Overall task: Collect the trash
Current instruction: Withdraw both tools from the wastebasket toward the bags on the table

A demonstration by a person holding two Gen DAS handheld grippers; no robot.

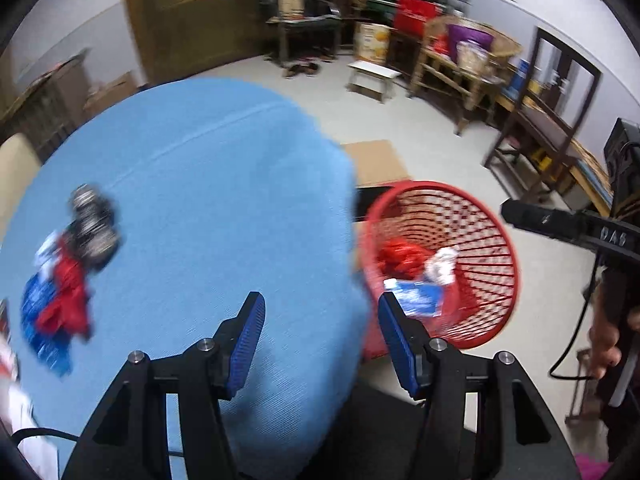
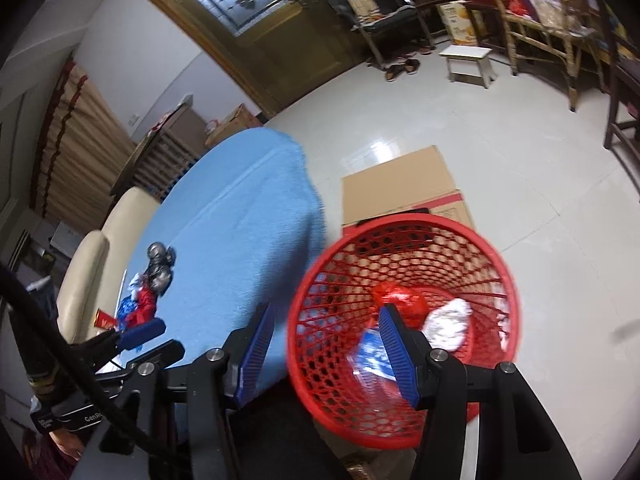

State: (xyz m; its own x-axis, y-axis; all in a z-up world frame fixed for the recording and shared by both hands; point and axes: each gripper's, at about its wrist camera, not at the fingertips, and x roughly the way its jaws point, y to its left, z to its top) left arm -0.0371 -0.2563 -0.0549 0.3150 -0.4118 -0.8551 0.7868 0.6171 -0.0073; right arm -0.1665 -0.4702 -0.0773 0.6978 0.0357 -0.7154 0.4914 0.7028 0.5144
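The table cloth (image 1: 192, 168) in the middle left of the frame is plain light blue. The basket (image 2: 404, 236) in the lower middle is red, with a net pattern of holes. Inside it lie a red wrapper (image 2: 400, 300), a white crumpled one (image 2: 448, 324) and a blue and white one (image 1: 416, 296). At the left, the trash pile (image 1: 60, 280) is red, blue and silver-black. The gripper pads (image 1: 250, 344) are blue and ribbed.

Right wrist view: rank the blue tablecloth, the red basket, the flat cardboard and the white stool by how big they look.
1. blue tablecloth
2. red basket, nearly as large, but it sits nearest the camera, so the order of these two is unsure
3. flat cardboard
4. white stool, far off across the floor
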